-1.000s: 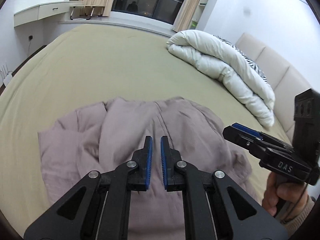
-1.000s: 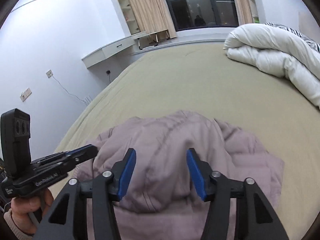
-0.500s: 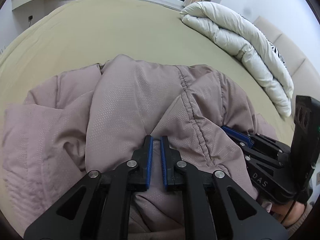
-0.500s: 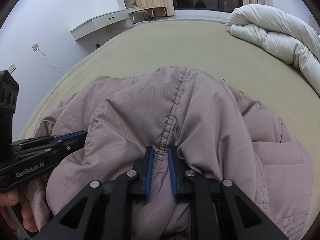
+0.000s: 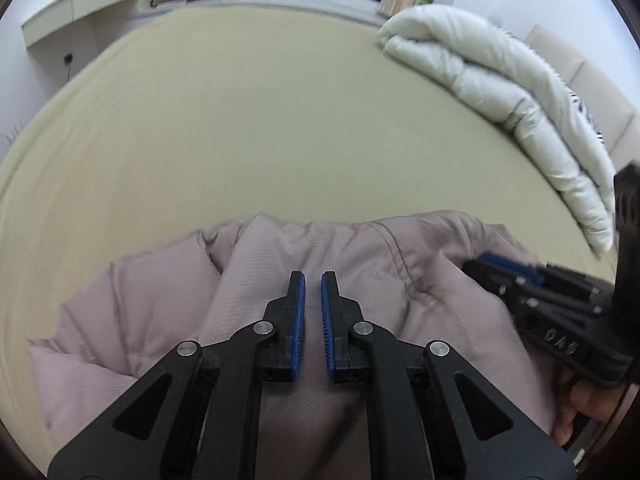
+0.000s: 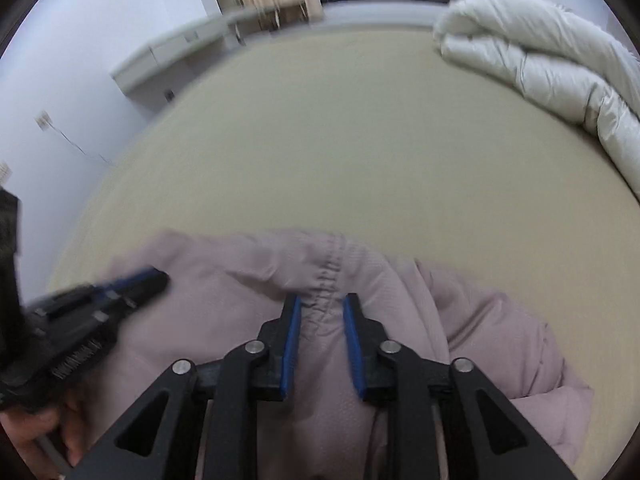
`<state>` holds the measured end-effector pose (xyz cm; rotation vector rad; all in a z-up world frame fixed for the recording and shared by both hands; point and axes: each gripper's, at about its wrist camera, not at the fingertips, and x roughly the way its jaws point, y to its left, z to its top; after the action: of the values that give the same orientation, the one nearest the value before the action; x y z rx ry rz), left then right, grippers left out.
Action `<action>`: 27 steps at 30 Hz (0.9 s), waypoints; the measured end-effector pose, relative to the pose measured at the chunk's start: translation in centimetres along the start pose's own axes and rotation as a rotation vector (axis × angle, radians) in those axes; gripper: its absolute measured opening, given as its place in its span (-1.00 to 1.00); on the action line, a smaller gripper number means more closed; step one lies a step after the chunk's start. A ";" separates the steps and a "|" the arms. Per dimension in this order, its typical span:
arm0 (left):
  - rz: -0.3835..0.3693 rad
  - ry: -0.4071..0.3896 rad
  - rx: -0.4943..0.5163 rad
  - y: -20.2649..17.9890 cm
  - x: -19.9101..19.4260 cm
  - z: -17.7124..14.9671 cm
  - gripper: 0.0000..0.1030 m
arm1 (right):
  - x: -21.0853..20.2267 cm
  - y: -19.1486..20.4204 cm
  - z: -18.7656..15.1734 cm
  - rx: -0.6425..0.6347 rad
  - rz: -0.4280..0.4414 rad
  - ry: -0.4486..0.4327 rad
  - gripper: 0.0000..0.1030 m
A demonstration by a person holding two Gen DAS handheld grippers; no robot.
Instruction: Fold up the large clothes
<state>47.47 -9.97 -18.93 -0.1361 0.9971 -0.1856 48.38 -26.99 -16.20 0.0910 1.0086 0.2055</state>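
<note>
A mauve padded jacket [image 5: 168,312] lies bunched on the beige bed [image 5: 256,120]. In the left wrist view my left gripper [image 5: 313,280] hangs over the jacket's middle with its jaws nearly together and nothing between them. My right gripper shows there at the right [image 5: 484,262], its tips against the fabric. In the right wrist view the jacket [image 6: 496,332] fills the lower frame. My right gripper [image 6: 320,300] has its jaws apart around a gathered seam [image 6: 326,276], not clamped. My left gripper shows at the left [image 6: 156,278].
A folded white duvet [image 5: 492,92] lies along the bed's far right, also in the right wrist view [image 6: 560,60]. A headboard [image 5: 592,76] stands behind it. A desk ledge [image 5: 80,4] and a curtained window are at the far wall.
Both grippers have pulled back and up from the jacket, so more bed shows. The right gripper, shut on the seam half a second ago, has opened. The left stays nearly closed.
</note>
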 end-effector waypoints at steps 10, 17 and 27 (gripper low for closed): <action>-0.002 0.000 -0.032 0.6 2.6 -0.7 -0.85 | 1.3 -1.1 -2.2 0.010 0.023 -0.036 -0.72; -0.012 0.010 -0.042 0.9 5.1 -0.8 -0.85 | 1.7 -0.7 -2.1 0.001 -0.004 -0.051 -0.73; -0.081 -0.124 -0.085 2.2 -4.8 -4.4 -0.85 | -10.7 2.4 -3.7 -0.060 0.168 -0.245 -0.14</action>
<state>41.42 -6.87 -17.79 -0.2626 0.8773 -0.2064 39.44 -26.98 -8.88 0.1433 0.7504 0.3687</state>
